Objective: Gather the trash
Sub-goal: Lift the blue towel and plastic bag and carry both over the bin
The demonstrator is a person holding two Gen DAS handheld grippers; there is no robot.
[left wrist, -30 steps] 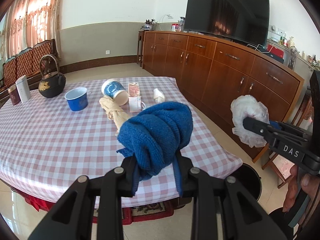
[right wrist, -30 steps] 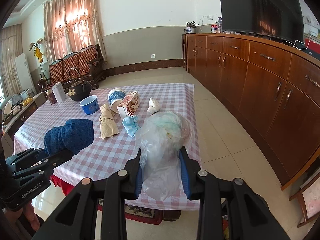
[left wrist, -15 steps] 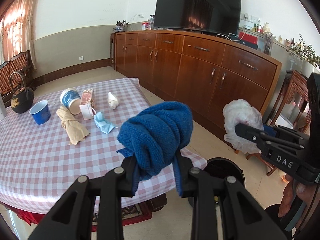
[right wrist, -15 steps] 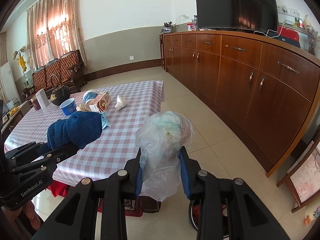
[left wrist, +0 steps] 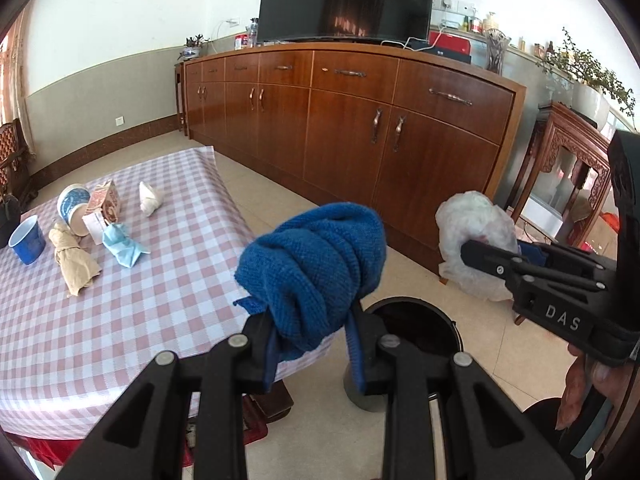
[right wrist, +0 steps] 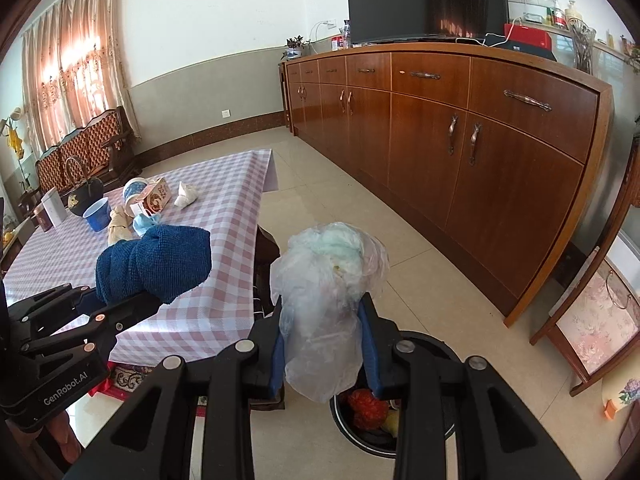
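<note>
Plastic bag (right wrist: 326,304) upright, clamped in right hand-held gripper (right wrist: 325,350); left (left wrist: 311,340) grips cloth (left wrist: 314,264).

Trash bin (right wrist: 420,408) largely masked by clear plastic bag (right wrist: 328,300) and hand-held gripper frame; contents partly seen. Worktop (left wrist: 120,320) cut off at left edge. Carton (left wrist: 105,204) print illegible.

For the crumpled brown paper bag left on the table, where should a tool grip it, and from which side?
Grip the brown paper bag at its twisted, narrow neck near the blue cup, coming from above with the jaws across it. It lies flat on the checked tablecloth, so the wide end gives less to pinch.
</note>
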